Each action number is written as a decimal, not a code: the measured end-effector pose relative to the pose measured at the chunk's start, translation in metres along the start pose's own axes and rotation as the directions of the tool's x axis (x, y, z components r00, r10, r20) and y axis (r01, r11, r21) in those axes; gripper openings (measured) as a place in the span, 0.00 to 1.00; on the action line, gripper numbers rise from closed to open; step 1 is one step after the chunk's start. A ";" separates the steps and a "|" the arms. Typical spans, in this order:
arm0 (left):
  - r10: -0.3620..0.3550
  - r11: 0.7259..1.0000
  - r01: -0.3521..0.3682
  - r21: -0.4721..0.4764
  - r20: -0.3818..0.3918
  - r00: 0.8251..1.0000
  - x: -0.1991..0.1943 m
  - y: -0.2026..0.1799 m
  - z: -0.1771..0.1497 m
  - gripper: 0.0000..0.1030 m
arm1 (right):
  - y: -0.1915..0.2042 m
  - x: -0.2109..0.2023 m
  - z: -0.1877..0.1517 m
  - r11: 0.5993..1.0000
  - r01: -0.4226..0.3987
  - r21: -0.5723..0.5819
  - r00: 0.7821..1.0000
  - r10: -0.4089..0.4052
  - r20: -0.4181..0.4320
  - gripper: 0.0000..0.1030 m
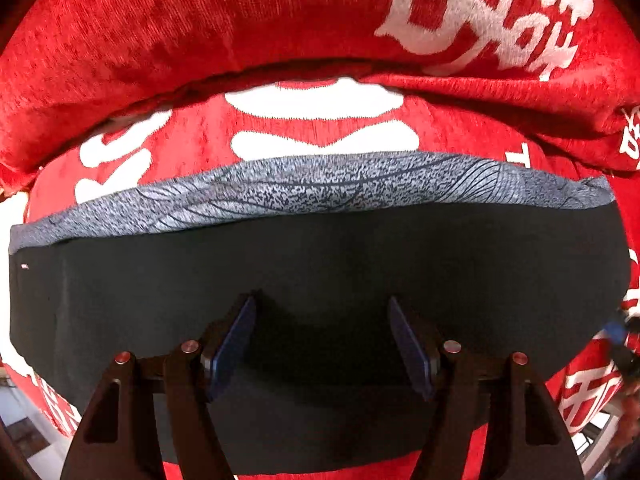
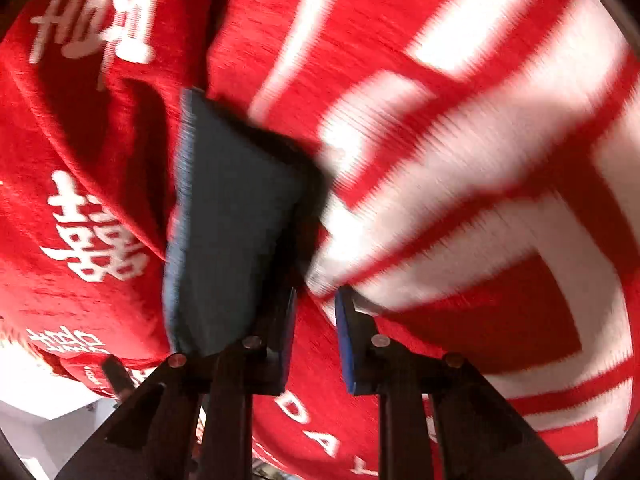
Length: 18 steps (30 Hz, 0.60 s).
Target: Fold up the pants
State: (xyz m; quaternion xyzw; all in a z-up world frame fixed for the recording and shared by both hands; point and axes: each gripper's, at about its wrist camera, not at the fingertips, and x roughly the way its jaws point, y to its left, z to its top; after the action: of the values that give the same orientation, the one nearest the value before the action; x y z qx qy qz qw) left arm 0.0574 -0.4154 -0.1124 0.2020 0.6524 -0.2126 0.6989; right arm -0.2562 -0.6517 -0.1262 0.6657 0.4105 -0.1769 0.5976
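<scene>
Motion blur smears the red blanket and folded pants in the right wrist view.

Dark pants, folded flat, grey patterned waistband, on red blanket

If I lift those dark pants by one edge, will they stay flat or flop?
The pants will probably flop: they drape limply over the red blanket. Likely light, since the fabric looks thin. The patterned grey waistband may hold slightly firmer.
</scene>
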 end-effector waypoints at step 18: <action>0.005 1.000 -0.005 -0.004 -0.009 1.000 0.006 0.005 -0.008 0.69 | -0.012 0.016 0.017 0.992 0.021 0.124 0.997 -0.029 0.066 0.04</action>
State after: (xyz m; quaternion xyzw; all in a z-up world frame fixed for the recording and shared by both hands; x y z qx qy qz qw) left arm 0.0540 -0.4076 -0.1190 0.2032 0.6556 -0.2083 0.6968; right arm -0.2518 -0.6633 -0.1493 0.6897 0.3867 -0.2316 0.5667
